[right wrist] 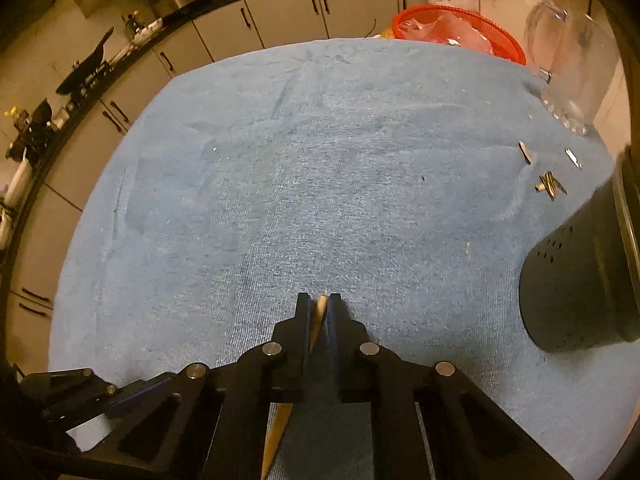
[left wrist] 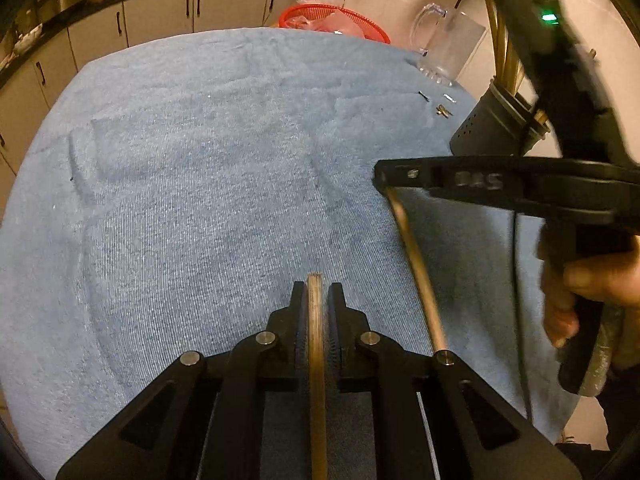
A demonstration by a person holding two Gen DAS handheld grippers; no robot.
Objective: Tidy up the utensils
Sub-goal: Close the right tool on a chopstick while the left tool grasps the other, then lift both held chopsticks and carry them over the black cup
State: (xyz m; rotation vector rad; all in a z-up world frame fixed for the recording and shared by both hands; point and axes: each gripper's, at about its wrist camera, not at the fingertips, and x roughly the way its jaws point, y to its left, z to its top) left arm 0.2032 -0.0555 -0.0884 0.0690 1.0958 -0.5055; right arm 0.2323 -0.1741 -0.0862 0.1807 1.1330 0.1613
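Observation:
My left gripper (left wrist: 315, 290) is shut on a wooden chopstick (left wrist: 316, 360) that runs back between its jaws, above the blue towel (left wrist: 200, 168). My right gripper (right wrist: 319, 304) is shut on another wooden chopstick (right wrist: 316, 320); in the left wrist view the right gripper (left wrist: 382, 178) holds that chopstick (left wrist: 418, 268) hanging down at a slant at the right. A black perforated utensil holder (left wrist: 490, 128) with several chopsticks in it stands at the right edge of the towel; it also shows in the right wrist view (right wrist: 580, 280).
A clear glass pitcher (right wrist: 568, 64) and a red basket (right wrist: 460, 32) with plastic bags stand at the far right. Small metal bits (right wrist: 550, 186) lie on the towel near the holder. Kitchen cabinets (right wrist: 280, 16) run behind the table.

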